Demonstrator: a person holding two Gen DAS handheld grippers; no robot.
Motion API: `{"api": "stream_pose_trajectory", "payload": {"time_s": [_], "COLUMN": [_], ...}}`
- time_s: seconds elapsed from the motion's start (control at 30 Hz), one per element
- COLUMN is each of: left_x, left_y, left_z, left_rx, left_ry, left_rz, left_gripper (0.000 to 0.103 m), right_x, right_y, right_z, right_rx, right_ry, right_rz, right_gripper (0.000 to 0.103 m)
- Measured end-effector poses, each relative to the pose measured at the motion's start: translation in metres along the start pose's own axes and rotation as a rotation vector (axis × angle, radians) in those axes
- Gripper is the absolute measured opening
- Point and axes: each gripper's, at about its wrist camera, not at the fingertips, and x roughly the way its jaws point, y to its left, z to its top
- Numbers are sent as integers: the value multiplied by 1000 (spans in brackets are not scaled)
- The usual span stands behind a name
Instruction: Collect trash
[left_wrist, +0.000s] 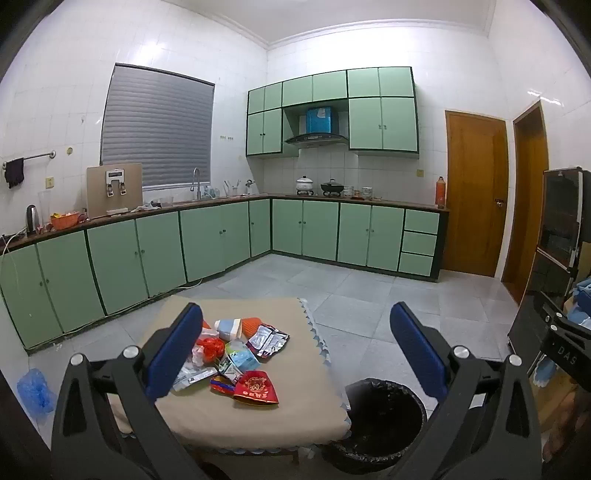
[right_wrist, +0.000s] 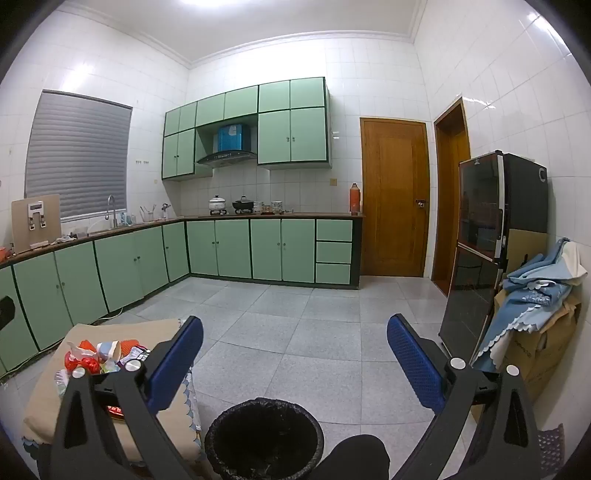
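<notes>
Presently: trash pile heaped on small cloth-covered table, left of lined bin. Wrappers likely light, crinkly, slippery; pinch by edge. Left gripper and right gripper wide open, empty.

Beige tablecloth, black bin, green cabinets

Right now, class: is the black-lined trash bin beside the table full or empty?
Apparently empty. The trash bin shows only its dark liner inside, with no wrappers visible, while the trash pile lies on the table.
</notes>
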Motion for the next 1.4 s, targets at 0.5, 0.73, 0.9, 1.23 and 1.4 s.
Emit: {"api": "stream_pose_trajectory", "payload": {"time_s": [0.5,0.73,0.9,1.23,1.4], "left_x": [0,0,0,-2,-1], "left_y": [0,0,-1,-2,-2], "left_z": [0,0,0,-3,-3], "left_rx": [5,7,7,9,9], "left_ry": [-1,1,0,-1,-1], "left_rz": [2,4,0,5,5], "left_gripper": [98,98,98,98,98], "right_x": [0,-1,1,1,4], "right_y": [-1,-1,0,1,-3], "right_z": [-1,1,-7,-5,-6], "right_rx": [6,3,3,2,-1], "right_ry": [-1,-2,-2,0,-2], "right_rz": [0,0,0,0,2], "right_gripper": [97,97,97,97,97]}}
